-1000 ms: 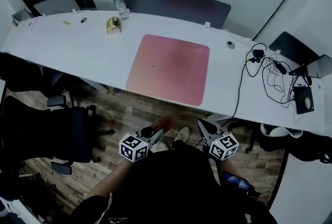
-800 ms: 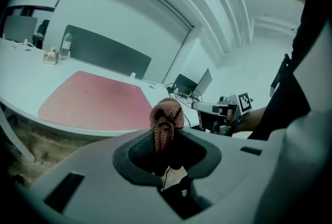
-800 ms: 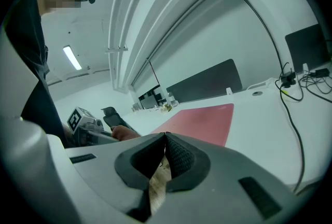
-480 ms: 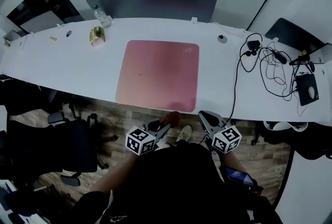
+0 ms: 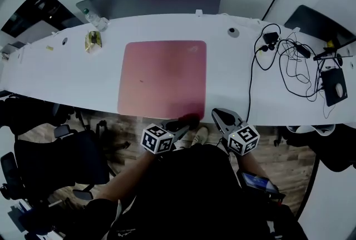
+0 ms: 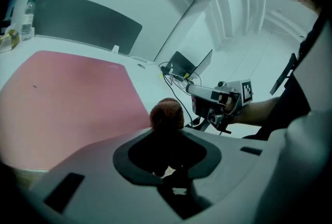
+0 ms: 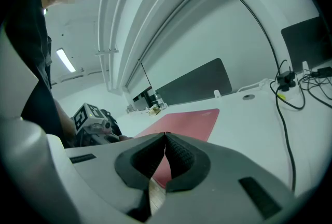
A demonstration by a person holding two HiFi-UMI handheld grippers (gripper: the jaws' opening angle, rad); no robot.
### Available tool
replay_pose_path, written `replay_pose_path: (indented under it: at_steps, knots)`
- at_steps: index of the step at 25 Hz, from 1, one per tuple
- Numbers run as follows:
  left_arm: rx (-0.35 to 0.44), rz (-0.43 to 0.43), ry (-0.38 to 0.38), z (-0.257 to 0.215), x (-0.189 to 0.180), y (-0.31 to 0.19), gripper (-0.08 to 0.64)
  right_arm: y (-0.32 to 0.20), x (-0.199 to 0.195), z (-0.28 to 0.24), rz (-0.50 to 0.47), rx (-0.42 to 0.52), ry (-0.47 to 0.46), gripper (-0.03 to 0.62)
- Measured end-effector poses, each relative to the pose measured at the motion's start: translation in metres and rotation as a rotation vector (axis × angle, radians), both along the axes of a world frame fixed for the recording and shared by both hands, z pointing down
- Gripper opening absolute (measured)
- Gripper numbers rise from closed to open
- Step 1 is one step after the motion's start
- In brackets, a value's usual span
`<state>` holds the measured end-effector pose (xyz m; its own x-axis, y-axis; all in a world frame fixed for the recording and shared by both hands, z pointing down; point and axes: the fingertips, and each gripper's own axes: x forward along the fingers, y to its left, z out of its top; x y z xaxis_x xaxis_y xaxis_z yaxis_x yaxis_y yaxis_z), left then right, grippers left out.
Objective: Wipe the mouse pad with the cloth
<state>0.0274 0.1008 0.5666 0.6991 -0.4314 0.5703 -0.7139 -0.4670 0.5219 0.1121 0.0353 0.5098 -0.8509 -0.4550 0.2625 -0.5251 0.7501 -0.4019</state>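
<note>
We hold the cloth [image 6: 166, 114] by the mouse pad's [image 5: 161, 78] near edge.
Left claw [image 5: 183, 123] grips it; right claw [image 5: 218, 116] closed, empty.

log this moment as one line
left gripper shut on cloth | cloth by mouse pad near edge | right gripper shut, empty

A long white surface [image 5: 55, 75] carries tangled black cables [image 5: 292, 69] at the right and a bottle [image 5: 95, 20] far left; black chairs [image 5: 61, 158] stand near left.
</note>
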Motion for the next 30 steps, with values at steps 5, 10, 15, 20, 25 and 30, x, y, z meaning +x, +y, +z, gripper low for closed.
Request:
replay_pose_path:
  at_steps: [5,10,15,20,25,30]
  knots:
    - [-0.096,0.047,0.007,0.016,0.019,-0.015,0.091,-0.022,0.006,0.003,-0.007,-0.006,-0.005,0.026]
    - [-0.205,0.055,-0.002,0.035,0.033,-0.028,0.091,-0.033,0.011,0.003,-0.014,-0.008,-0.013,0.026]
    - [-0.275,-0.022,0.029,0.049,0.032,-0.045,0.091,-0.036,0.015,0.003,-0.006,-0.018,-0.022,0.026]
    - [-0.296,-0.068,-0.045,0.061,0.024,-0.051,0.091,-0.034,0.02,0.005,0.008,-0.032,-0.02,0.026]
    - [-0.284,-0.073,-0.134,0.068,0.016,-0.055,0.091,-0.031,0.014,0.003,0.012,-0.028,-0.012,0.026]
    - [-0.288,-0.1,-0.125,0.066,0.002,-0.056,0.089,-0.026,0.006,0.003,0.031,-0.036,0.001,0.026]
